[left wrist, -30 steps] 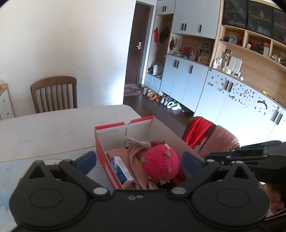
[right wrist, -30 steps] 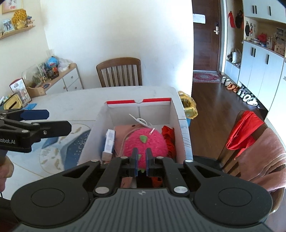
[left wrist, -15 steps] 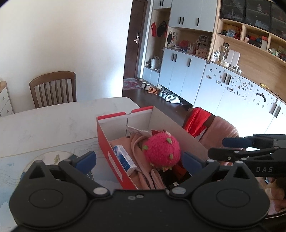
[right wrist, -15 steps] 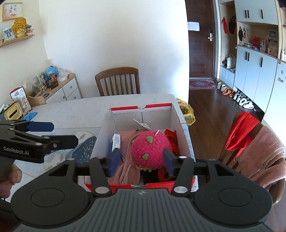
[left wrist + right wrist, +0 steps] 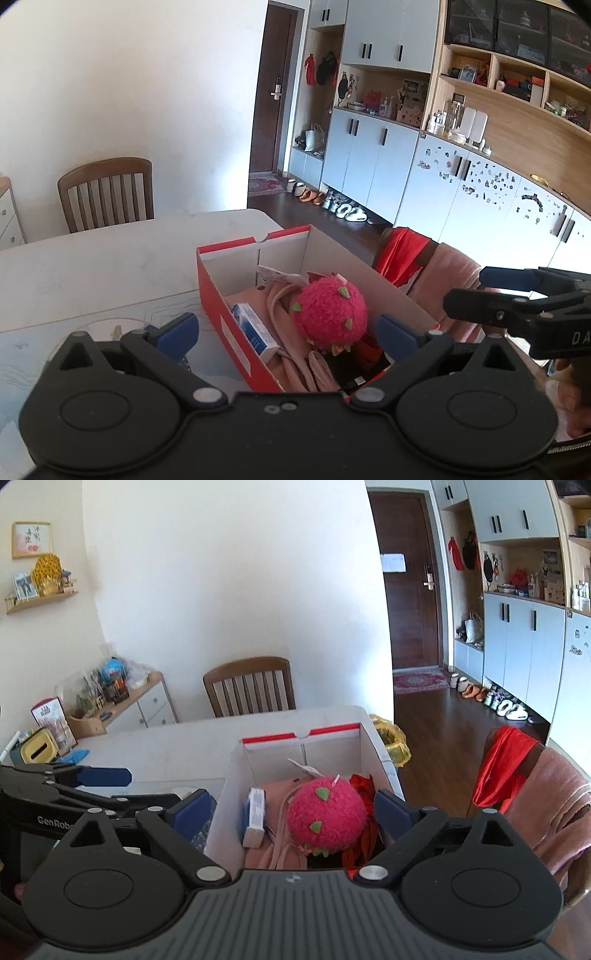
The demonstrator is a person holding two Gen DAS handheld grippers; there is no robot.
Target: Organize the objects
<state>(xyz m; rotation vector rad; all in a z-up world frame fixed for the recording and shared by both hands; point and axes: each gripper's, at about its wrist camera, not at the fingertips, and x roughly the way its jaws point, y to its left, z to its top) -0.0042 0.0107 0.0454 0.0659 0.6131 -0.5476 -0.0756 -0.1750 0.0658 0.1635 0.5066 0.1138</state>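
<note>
On the white table (image 5: 177, 746) our shoebox (image 5: 332, 734) holds the pink plush fruit (image 5: 327, 819), soft and light, best pinched around its middle; our right gripper (image 5: 291, 808), jaws just opened wide, holds nothing.

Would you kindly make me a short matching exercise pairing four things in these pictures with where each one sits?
Things:
1. pink plush fruit
2. small blue-and-white carton
3. red cloth
4. wooden chair

Places:
A. draped over a chair back beside the table
B. at the table's far side, against the white wall
C. on top of the pink fabric in the shoebox
D. standing along the shoebox's left inner wall, as the right wrist view shows it

Pairs: 1-C, 2-D, 3-A, 4-B
</note>
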